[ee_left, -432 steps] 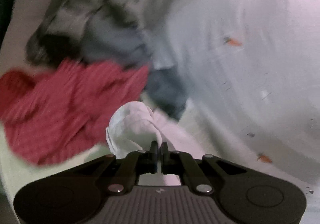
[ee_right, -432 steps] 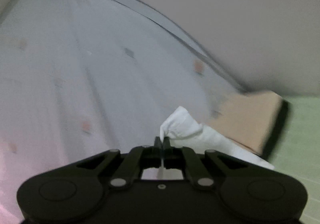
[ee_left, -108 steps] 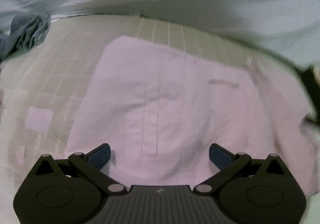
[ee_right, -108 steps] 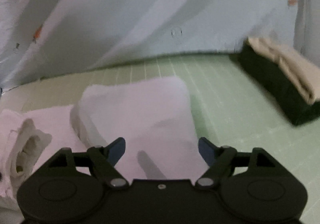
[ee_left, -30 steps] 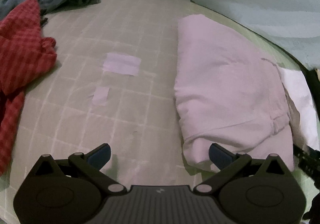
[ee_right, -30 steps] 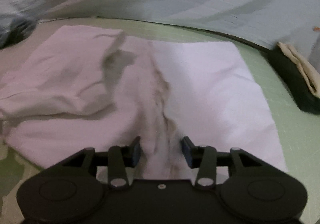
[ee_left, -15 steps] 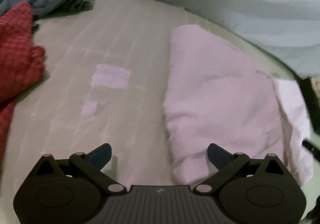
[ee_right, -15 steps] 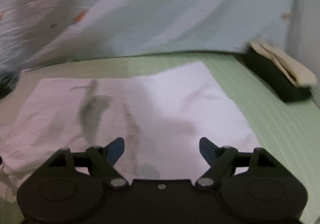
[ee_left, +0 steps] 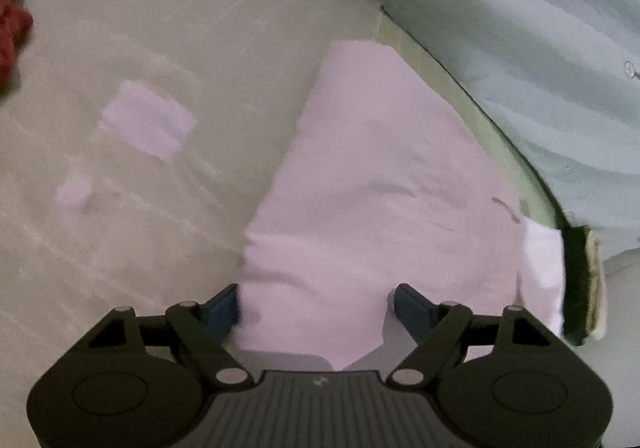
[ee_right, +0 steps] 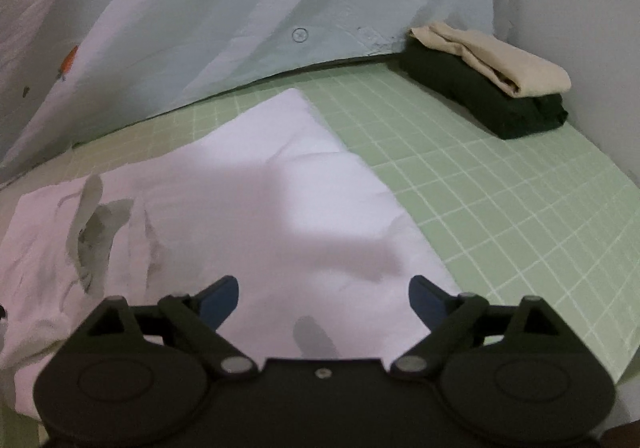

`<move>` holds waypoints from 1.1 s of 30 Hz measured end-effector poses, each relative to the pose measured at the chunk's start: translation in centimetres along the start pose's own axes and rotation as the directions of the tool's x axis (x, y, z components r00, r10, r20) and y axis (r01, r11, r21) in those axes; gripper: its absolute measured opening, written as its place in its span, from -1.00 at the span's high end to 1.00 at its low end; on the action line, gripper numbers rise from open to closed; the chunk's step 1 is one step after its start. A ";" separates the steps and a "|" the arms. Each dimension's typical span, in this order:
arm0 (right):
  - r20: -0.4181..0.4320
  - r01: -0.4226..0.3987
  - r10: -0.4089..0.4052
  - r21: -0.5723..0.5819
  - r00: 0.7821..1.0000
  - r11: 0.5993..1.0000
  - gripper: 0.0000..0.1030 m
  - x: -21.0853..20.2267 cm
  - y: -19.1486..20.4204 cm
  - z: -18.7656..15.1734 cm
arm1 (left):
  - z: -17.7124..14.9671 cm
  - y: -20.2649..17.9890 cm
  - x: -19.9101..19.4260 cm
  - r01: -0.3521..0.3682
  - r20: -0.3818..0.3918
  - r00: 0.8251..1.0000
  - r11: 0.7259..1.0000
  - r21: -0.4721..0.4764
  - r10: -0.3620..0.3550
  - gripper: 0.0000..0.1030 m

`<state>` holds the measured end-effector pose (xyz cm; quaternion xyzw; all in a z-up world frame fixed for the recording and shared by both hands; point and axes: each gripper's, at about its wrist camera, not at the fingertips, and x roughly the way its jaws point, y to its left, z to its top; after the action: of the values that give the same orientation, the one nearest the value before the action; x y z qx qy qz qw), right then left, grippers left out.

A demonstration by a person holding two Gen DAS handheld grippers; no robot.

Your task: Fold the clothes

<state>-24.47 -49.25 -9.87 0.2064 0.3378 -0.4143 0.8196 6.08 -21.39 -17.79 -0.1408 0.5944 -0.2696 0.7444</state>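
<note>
A white garment (ee_left: 360, 188) lies partly folded on the green grid mat (ee_right: 500, 208). My left gripper (ee_left: 318, 308) hovers at the garment's near end. Its jaws are closing, with the cloth's near corner between the blue pads (ee_left: 224, 308), which do not press on it. In the right wrist view the same white garment (ee_right: 280, 208) spreads out flat, with a rumpled fold at its left. My right gripper (ee_right: 324, 302) is low over its near edge. Its jaws are opening, and no cloth is pinched between its fingers.
A folded stack, beige on dark cloth (ee_right: 492, 88), sits at the mat's far right corner, also seen as the stack (ee_left: 580, 280). A red garment (ee_left: 12, 20) lies at far left. A pale blue carrot-print sheet (ee_right: 240, 8) hangs behind. White patches (ee_left: 148, 124) mark the mat.
My left gripper has slid over to the garment's near end and its jaws have narrowed around it. My right gripper has let go of the pinched ridge of cloth and opened wide.
</note>
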 end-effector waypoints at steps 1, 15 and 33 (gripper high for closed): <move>0.000 -0.004 0.004 0.001 1.000 1.000 -0.80 0.3 -0.2 0.2 | -0.3 -0.3 0.0 -0.013 0.013 1.000 1.000 0.011 0.012 -0.32; -0.042 -0.062 0.070 0.166 0.997 0.984 -0.80 6.2 -10.7 4.1 | -5.4 -16.8 -5.7 0.064 0.287 0.945 0.952 0.298 -0.154 0.62; -0.006 -0.099 0.106 0.308 0.994 0.946 -0.80 9.0 -23.9 5.1 | -14.3 -33.1 15.2 0.209 -0.276 0.956 0.890 0.406 -0.099 -0.42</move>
<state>-38.23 -70.92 -14.25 0.3532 0.2671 -0.4162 0.7942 -13.22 -55.43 -16.12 0.0148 0.5953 -0.4683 0.6528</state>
